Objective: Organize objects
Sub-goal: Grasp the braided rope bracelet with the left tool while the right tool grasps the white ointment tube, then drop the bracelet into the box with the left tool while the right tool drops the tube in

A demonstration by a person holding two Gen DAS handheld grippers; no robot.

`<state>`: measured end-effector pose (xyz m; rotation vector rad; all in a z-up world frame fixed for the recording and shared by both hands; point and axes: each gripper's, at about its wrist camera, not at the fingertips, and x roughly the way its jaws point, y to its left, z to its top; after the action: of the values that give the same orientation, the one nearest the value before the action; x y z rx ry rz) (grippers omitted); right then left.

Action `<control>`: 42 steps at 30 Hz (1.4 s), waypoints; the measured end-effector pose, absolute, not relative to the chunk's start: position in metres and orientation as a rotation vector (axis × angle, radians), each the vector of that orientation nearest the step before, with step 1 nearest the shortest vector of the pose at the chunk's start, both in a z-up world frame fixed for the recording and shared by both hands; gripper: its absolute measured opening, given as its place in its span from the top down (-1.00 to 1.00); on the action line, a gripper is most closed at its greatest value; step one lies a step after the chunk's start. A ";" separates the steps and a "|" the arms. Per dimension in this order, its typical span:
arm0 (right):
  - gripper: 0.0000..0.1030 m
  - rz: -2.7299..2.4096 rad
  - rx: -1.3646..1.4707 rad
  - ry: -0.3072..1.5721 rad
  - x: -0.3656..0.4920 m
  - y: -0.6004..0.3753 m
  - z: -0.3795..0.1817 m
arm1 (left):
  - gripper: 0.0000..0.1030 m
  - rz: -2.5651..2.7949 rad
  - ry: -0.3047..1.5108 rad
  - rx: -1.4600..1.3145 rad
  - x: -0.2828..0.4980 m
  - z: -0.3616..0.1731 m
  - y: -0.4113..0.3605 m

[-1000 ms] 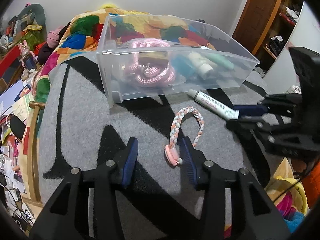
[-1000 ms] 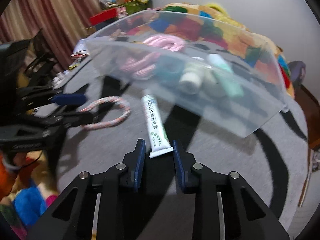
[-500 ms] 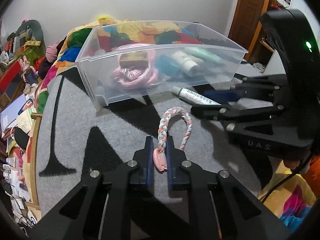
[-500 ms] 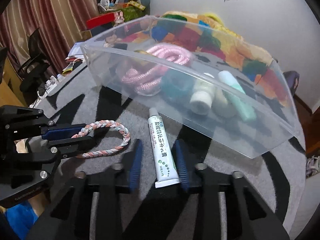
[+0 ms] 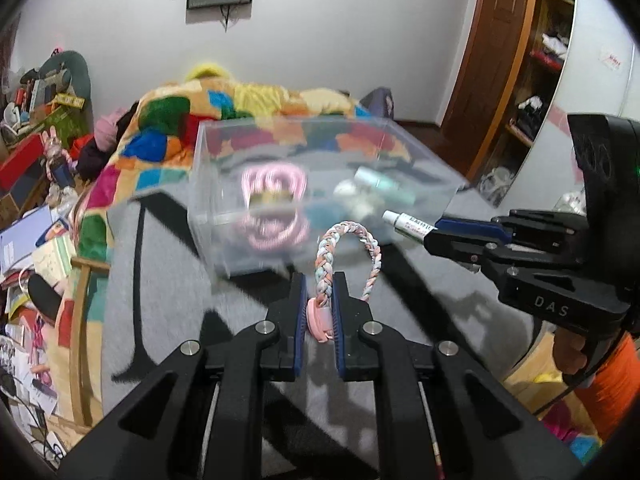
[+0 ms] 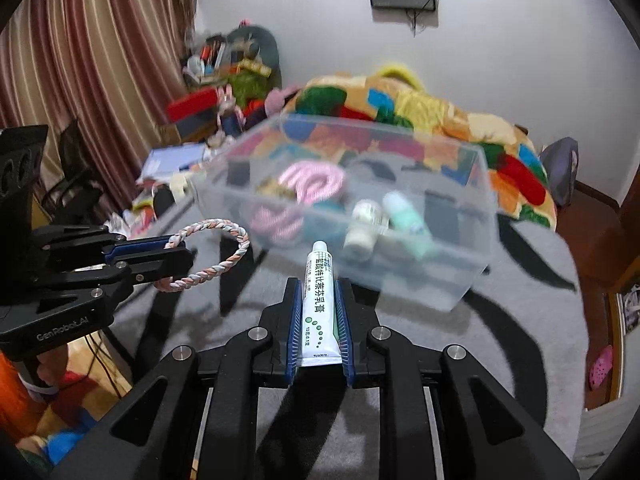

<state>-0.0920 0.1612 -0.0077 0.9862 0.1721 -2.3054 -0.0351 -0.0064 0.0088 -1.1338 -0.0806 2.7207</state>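
Fingers [image 5: 301,312] of the left gripper [image 5: 320,312] are clamped on the pink end of a braided pastel cord loop [image 5: 347,258], which stands up off the grey-and-black patterned surface [image 5: 168,288] with its arc toward the clear plastic rectangular bin [image 5: 312,184]. In the right wrist view the same loop [image 6: 208,256] juts sideways from the left gripper [image 6: 160,254]. The right gripper [image 6: 320,320] has its fingers closed on the lower half of a white ointment tube with green and black lettering [image 6: 318,304], cap end pointing at the bin [image 6: 472,216] and raised above the surface. In the left view that tube [image 5: 406,222] sits just in front of the bin's near wall. Inside the bin lie a coiled pink rope [image 6: 312,182], a white bottle [image 6: 362,232] and a pale green bottle [image 6: 408,220].
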 end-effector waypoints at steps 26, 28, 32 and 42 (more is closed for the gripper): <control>0.70 -2.405 1.041 0.106 -0.184 0.132 -0.016 | 0.78 2.729 -0.202 -1.218 -0.146 0.003 -0.018; 0.70 -2.411 1.053 0.136 -0.186 0.130 -0.020 | 0.78 2.725 -0.199 -1.244 -0.149 -0.001 -0.018; 0.52 -2.408 1.064 0.161 -0.184 0.131 -0.021 | 0.66 2.715 -0.197 -1.262 -0.147 -0.004 -0.017; 0.36 -2.426 0.986 0.149 -0.156 0.148 0.005 | 0.03 2.787 -0.172 -1.137 -0.118 0.022 -0.018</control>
<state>-0.1561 0.1479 0.0053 0.9858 0.1493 -2.4263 -0.1176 -0.0176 0.0223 -1.1368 -0.1715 2.7867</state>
